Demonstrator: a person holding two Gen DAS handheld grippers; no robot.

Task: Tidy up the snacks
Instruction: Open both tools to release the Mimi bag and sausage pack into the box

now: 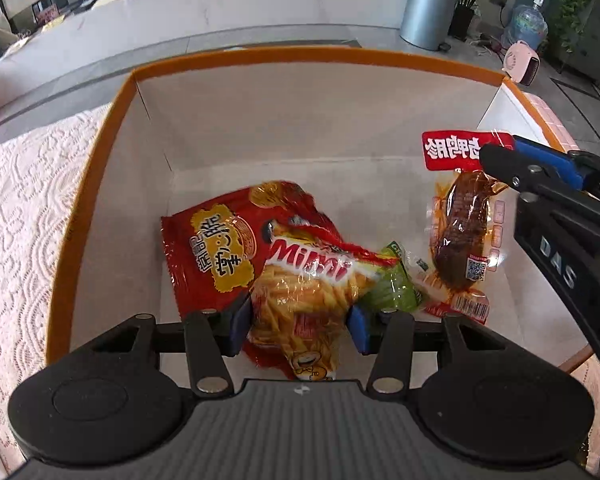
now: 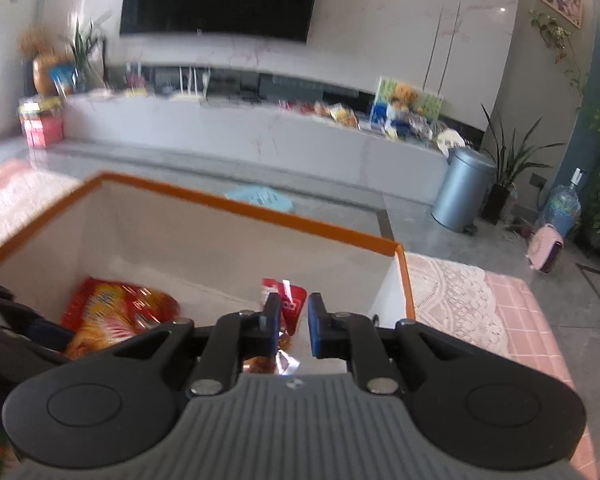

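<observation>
The left gripper hides the chip bag's lower end; its parted pads flank the bag, which runs lengthwise away from it. The right gripper, slightly apart, has a meat packet dangling between its pads, grip unclear.

The green packet lies mostly hidden under the Mimi bag; its print is perhaps unreadable.

Glossy plastic snack bags lie in a matt cardboard box on a lace cloth.
</observation>
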